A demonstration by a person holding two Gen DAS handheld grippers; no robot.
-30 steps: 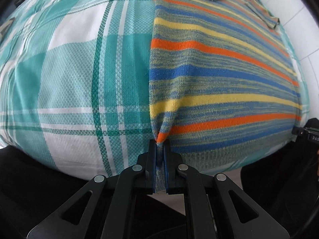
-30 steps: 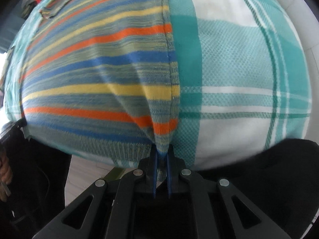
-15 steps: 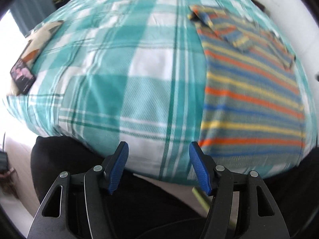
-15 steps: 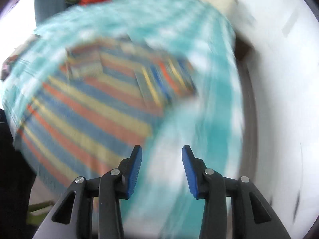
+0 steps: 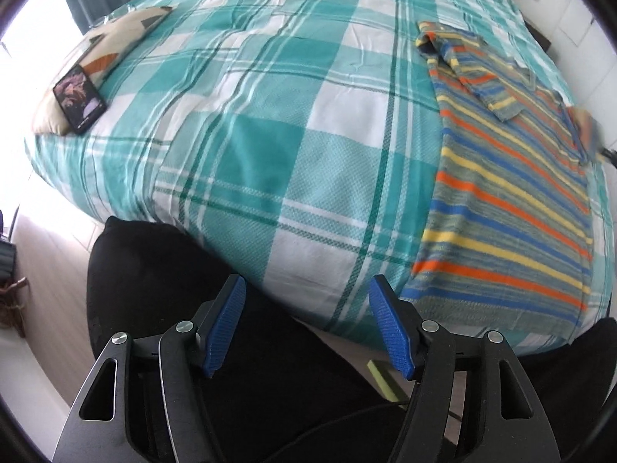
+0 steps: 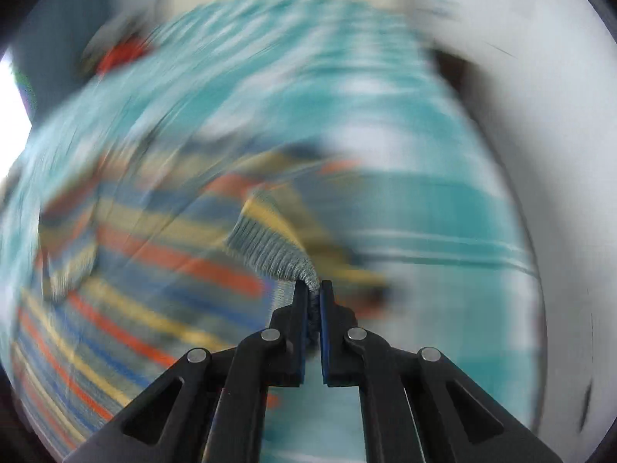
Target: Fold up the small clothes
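Note:
A striped knit sweater (image 5: 509, 193), grey with orange, yellow and blue bands, lies flat on the right side of the bed, one sleeve folded across its top. My left gripper (image 5: 308, 320) is open and empty, held back off the bed's near edge, to the left of the sweater's hem. In the blurred right wrist view, my right gripper (image 6: 314, 289) is shut on the ribbed cuff (image 6: 270, 254) of the sweater's other sleeve and holds it above the sweater body (image 6: 115, 289).
The bed has a teal and white plaid cover (image 5: 270, 135). A phone (image 5: 79, 98) rests on a pillow (image 5: 104, 50) at the far left. A white wall (image 6: 540, 154) runs along the bed's right side. Black-clad legs (image 5: 173, 289) are below the left gripper.
Both grippers let go of the sweater's hem and opened. The left pulled back and stays open. The right moved up the sweater and shut on the sleeve cuff, moving fast.

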